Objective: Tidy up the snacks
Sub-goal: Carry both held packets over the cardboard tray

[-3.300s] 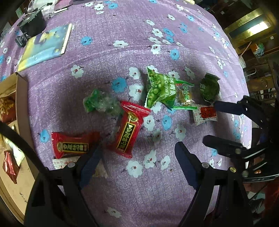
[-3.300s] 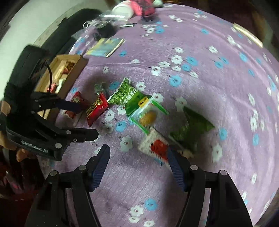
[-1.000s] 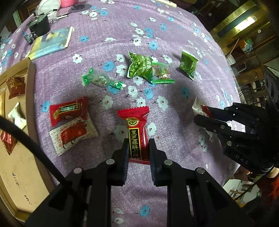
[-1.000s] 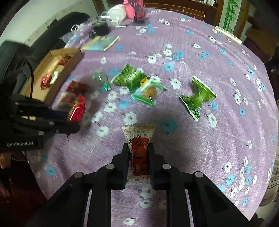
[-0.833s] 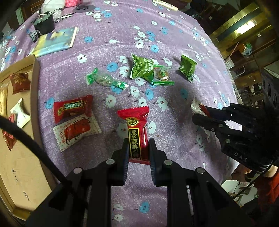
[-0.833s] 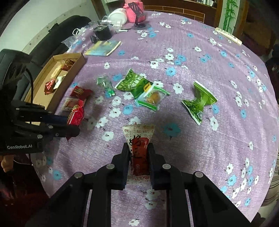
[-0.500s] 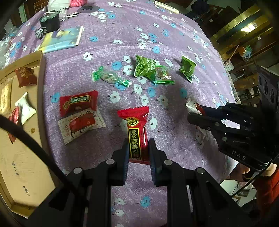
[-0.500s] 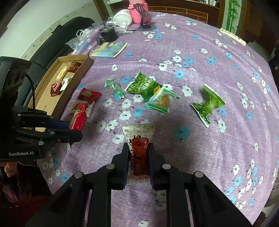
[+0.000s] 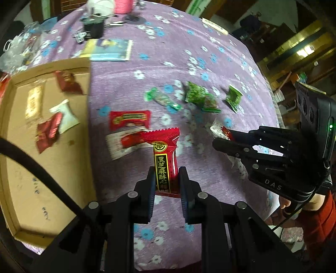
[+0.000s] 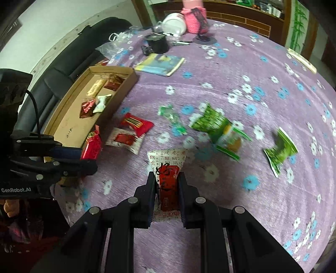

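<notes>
My left gripper is shut on a red snack packet and holds it above the purple flowered tablecloth, just right of the cardboard tray. My right gripper is shut on a white-and-red snack packet held above the cloth. In the right wrist view the left gripper with its red packet hangs beside the tray. A red packet and a white-and-red packet lie next to the tray. Green packets lie further back.
The tray holds several small snacks. A booklet, a black cup, a white bowl and a pink object stand at the far end. A black sofa lies beyond the tray. The table edge runs along the right.
Both grippers have lifted and swung left toward the cardboard tray with their packets still held. The tray now fills more of the left wrist view.
</notes>
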### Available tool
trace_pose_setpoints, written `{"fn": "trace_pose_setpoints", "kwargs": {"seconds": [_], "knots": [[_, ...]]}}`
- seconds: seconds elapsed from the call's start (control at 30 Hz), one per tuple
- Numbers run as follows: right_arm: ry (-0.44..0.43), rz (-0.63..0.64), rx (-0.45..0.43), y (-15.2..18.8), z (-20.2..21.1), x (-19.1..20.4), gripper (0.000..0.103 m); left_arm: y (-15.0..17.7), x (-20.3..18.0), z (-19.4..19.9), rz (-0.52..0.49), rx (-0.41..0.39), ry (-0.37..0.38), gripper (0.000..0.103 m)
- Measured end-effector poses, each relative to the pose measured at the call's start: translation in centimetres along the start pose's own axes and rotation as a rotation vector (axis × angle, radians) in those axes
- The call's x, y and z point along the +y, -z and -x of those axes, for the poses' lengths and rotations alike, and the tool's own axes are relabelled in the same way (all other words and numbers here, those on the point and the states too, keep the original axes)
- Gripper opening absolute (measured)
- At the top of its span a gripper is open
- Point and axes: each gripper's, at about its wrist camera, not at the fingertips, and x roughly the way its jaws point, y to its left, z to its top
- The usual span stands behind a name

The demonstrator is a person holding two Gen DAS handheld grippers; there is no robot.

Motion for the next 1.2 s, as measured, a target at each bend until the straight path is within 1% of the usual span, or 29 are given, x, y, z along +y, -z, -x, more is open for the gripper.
{"fn": "trace_pose_setpoints", "kwargs": {"seconds": [0.4,0.7,0.93,1.07,1.2], "knots": [[-0.06,0.092,0.005,-2.9,-1.5,4.4,0.018,1.2,5.3,2.1,0.123,-0.04,-0.039,0.023],[-0.116,0.143,0.004,-4.6,-2.4,8.2,0.018,2.3,9.1,2.8,0.209,-0.052,-0.062,0.023],[-0.186,0.125,0.014,-6.2,-3.6,10.9,0.018,3.0,12.8,2.7,0.281,-0.041,-0.08,0.023],[-0.238,0.091,0.022,-6.9,-4.6,12.4,0.018,3.4,14.4,2.5,0.31,-0.031,-0.088,0.023],[-0.251,0.082,0.04,-7.2,-5.9,13.8,0.018,3.4,16.0,2.2,0.333,-0.016,-0.096,0.023]]}}
